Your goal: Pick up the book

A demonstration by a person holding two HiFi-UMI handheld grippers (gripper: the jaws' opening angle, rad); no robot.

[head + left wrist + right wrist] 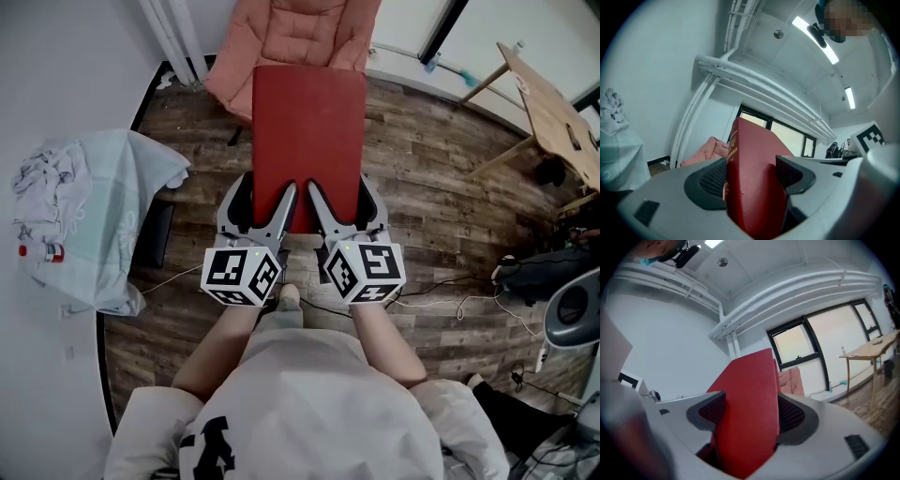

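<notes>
A red hardcover book (307, 141) is held up in the air in front of me, its cover facing the head view. My left gripper (267, 217) is shut on the book's near edge at the left, and my right gripper (336, 217) is shut on the same edge at the right. In the left gripper view the book (752, 183) stands wedged between the ribbed pads, gold print on its spine. From the right gripper the book (750, 418) fills the gap between both jaws.
A pink padded chair (291, 42) stands behind the book. At the left lies a pale cloth pile (84, 206) with a small bottle (42, 251). A wooden table (558, 117) is at the right, with cables (450, 300) and dark gear (548, 272) on the wood floor.
</notes>
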